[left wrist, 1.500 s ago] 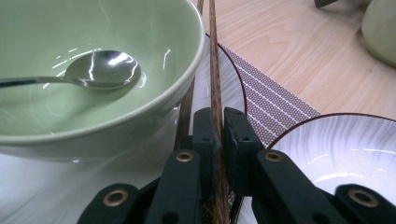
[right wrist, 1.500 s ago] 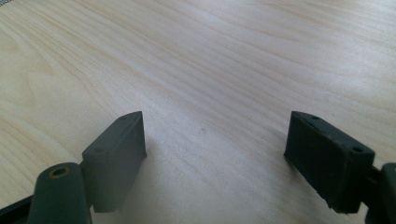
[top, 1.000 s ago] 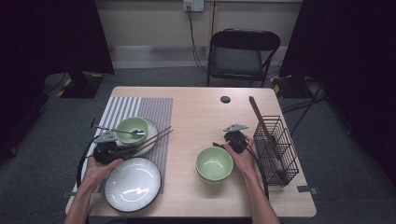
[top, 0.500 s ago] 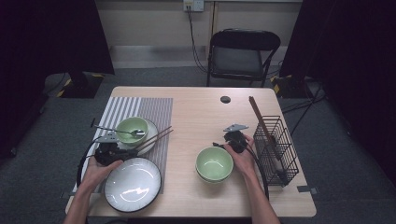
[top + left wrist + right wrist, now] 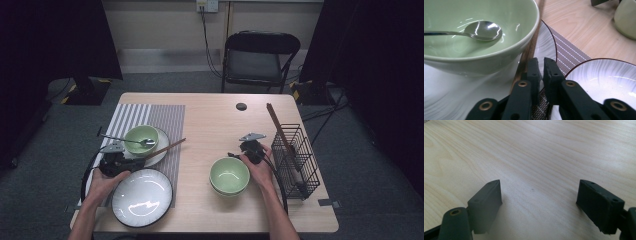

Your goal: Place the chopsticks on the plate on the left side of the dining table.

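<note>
I work at a light wooden table [image 5: 210, 120] on grey carpet, with a pale wall and a socket behind. One black folding chair [image 5: 260, 57] stands at the far side. Dark curtains hang at both sides of the room.

One striped mat [image 5: 150, 117] lies on the left part of the table. On it I count two plates: a small plate [image 5: 159, 147] and, nearer to me, a large plate [image 5: 142, 197] that overhangs the mat's near edge. I count two green bowls: the left bowl [image 5: 141, 139] sits on the small plate, the right bowl [image 5: 229, 175] stands on bare wood near the middle. One spoon [image 5: 477, 31] rests inside the left bowl, handle pointing left. One pair of brown chopsticks [image 5: 165, 149] leans on the small plate's rim, its far end out over the mat. One black wire rack [image 5: 295, 160] stands at the right edge, with one brown stick [image 5: 280, 131] lying across its top. One small dark disc [image 5: 241, 106] lies near the far edge.

My left gripper [image 5: 539, 65] sits between the two plates, just beside the left bowl. Its jaws stand nearly together at the near end of the chopsticks; I cannot tell whether they pinch it. My right gripper [image 5: 537, 195] rests just beyond the right bowl, jaws spread wide over bare wood, holding nothing.
</note>
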Demonstrator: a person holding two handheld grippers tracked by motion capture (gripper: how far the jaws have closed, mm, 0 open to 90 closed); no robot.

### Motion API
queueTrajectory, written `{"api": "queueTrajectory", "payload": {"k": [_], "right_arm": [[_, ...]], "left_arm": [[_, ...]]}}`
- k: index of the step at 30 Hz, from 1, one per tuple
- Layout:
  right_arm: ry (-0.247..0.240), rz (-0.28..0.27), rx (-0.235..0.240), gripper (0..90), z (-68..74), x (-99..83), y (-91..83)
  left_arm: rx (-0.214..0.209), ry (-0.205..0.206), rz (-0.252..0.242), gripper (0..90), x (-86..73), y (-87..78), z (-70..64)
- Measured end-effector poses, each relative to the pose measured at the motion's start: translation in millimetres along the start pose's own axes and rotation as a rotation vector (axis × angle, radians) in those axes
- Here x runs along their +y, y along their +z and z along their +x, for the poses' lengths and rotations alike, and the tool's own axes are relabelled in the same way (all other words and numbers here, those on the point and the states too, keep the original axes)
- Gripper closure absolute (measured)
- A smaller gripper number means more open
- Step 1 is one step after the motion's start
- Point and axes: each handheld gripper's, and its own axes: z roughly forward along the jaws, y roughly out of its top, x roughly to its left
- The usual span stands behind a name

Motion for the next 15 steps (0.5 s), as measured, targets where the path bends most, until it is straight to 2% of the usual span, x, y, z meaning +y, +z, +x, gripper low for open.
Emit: {"api": "queueTrajectory", "payload": {"k": [3,8,15], "right_arm": [[0.000,0.000,0.000,19.2,0.0,0.0,0.0],[0.000,0.000,0.000,19.2,0.0,0.0,0.0],[0.001,0.000,0.000,19.2,0.0,0.0,0.0]], "left_arm": [[-0.001,0.008,0.000,82.4,-0.3,-1.6,-0.2],[-0.027,0.003,-0.033,80.8,1.1,-9.6,-2.4],[-0.024,0.004,-0.057,78.3,-1.0,-24.1,-3.6]]}}
